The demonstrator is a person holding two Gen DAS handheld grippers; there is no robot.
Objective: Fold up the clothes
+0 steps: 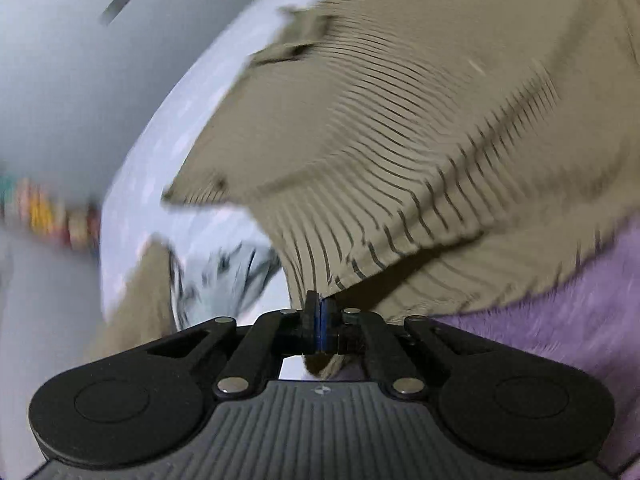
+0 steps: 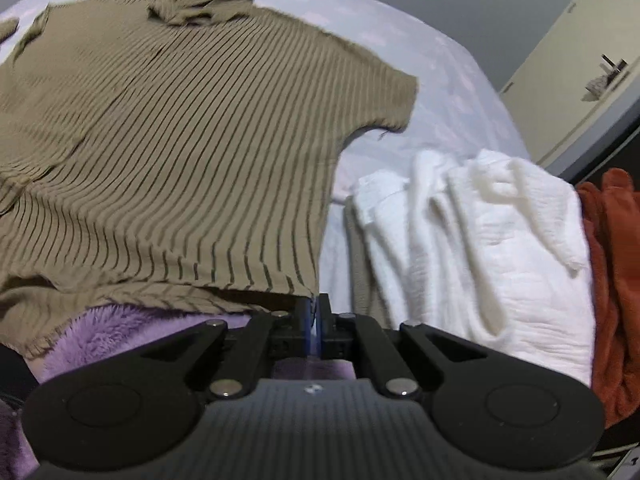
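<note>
An olive striped short-sleeved shirt (image 2: 168,152) lies spread over the pale bed sheet (image 2: 452,92), collar at the far end. In the right wrist view my right gripper (image 2: 315,307) is shut on the shirt's near right hem corner, which is raised off the bed. The left wrist view is blurred; there my left gripper (image 1: 320,306) is shut on the near left hem corner of the same shirt (image 1: 400,128), and the cloth hangs in a fold from the jaws. A purple fluffy garment (image 2: 100,340) shows under the lifted hem in both views.
A white crinkled garment (image 2: 492,248) lies heaped on the bed to the right of the shirt, with a rust-orange cloth (image 2: 612,264) beyond it. A grey-and-white patterned cloth (image 1: 228,280) sits left of the left gripper. Cupboard doors (image 2: 568,80) stand past the bed.
</note>
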